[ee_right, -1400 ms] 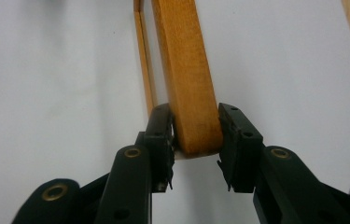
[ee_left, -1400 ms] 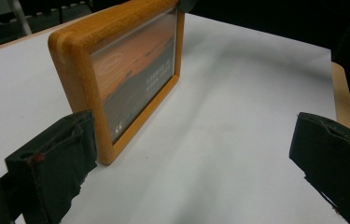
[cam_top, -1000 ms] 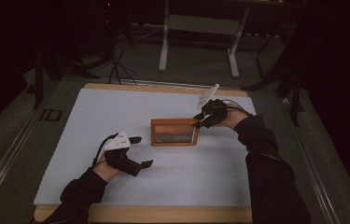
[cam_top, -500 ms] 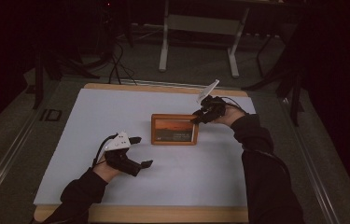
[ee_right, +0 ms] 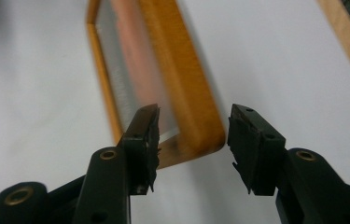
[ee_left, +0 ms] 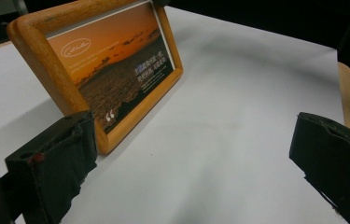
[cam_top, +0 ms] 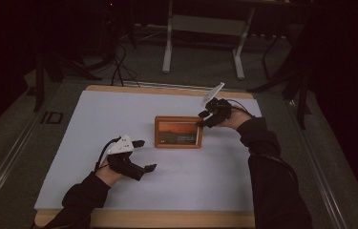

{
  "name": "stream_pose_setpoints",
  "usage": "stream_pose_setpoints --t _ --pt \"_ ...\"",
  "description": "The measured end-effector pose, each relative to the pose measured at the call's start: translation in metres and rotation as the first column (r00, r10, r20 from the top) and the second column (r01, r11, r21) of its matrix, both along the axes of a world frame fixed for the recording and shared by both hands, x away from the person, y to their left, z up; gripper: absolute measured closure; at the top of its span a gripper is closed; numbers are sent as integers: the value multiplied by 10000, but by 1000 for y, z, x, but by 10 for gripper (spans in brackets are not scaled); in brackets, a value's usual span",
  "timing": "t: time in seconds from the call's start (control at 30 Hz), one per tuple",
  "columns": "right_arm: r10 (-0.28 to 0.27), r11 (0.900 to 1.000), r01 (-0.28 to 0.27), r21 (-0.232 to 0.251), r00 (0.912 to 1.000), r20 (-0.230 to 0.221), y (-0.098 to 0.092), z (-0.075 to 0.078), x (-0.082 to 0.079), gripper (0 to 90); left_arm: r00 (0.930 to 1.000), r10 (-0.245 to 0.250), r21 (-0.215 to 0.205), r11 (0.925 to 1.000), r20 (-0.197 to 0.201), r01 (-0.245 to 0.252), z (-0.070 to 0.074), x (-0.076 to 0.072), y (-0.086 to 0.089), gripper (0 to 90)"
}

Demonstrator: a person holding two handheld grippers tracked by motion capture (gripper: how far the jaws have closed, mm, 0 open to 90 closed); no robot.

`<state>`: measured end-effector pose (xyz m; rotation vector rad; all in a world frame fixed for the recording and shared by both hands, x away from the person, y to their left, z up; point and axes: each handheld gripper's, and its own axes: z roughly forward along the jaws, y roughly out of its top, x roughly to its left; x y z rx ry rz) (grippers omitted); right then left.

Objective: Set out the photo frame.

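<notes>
Grippers number two, picture frames one. Left gripper (cam_top: 145, 155) hovers over the white table cover (cam_top: 119, 114) at the near left, jaws spread wide with nothing between them; in the left gripper view the wooden picture frame (ee_left: 102, 70) stands beyond its left jaw, apart from it. Picture frame (cam_top: 178, 132), one unit with a sunset print, sits near the middle of the cover, leaning back on its stand. Right gripper (cam_top: 204, 119) sits at the frame's upper right corner; its jaws have just been opening, and in the right gripper view the right gripper (ee_right: 193, 140) shows a gap on both sides of the frame corner (ee_right: 200, 135), pads released.

Compared with a second ago, the frame stands slightly more squared to the table edge, and the right-hand jaws that were clamped on its corner are now parted.

Surface: white sheet over a wooden tabletop (cam_top: 167, 219). Room: dark, with grey flooring, a metal stand (cam_top: 205, 28) and cables (cam_top: 119, 62) beyond the table.
</notes>
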<state>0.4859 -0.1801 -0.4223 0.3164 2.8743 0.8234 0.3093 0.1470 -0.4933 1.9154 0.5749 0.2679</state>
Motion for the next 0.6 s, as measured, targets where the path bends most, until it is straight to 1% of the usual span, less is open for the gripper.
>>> stream_pose_setpoints --t 0.07,0.1,0.13,0.17,0.2,0.27,0.37,0.4,0.47,0.5,0.53,0.57,0.6 --pt "-84 9999 82 117 9999 128 -1 3 -3 476 10000 29 5 10000 18 -29 0 0 1 16" --pt "-77 9997 75 237 10000 54 -2 6 -5 461 10000 36 -10 10000 14 -36 1 0 1 16" --pt "-127 9991 120 410 9998 157 -3 8 -7 430 10000 53 -6 10000 26 -53 1 0 1 16" --pt "-302 9981 286 549 9992 279 -4 10 -8 384 10000 78 4 10000 30 -78 1 0 1 16" --pt "-438 9970 421 657 9988 240 -5 12 -10 354 10000 86 -8 10000 25 -86 1 0 2 16" --pt "-601 9937 557 970 9973 431 -8 16 -14 302 9999 96 -13 10000 34 -96 2 -1 2 16" --pt "-653 9901 600 1267 9971 381 -12 18 -21 209 10000 78 -46 10000 43 -78 3 -1 2 16" --pt "-661 9885 615 1380 9974 292 -13 18 -24 195 10000 83 -52 10000 31 -83 3 -1 2 16" --pt "-648 9852 598 1605 9976 256 -15 18 -29 158 10000 67 -25 10000 39 -66 3 -1 2 16" --pt "-648 9837 584 1699 9974 323 -16 18 -31 140 10000 54 -56 10000 27 -54 3 -1 1 16" --pt "-750 9821 648 1770 9959 512 -17 18 -34 133 10000 60 -45 10000 23 -60 3 -1 1 16" --pt "-836 9795 723 1878 9951 528 -18 19 -36 130 10000 81 -61 9999 0 -81 3 -1 1 16" --pt "-836 9795 723 1878 9951 528 -18 19 -36 130 10000 81 -61 9999 0 -81 3 -1 1 16"
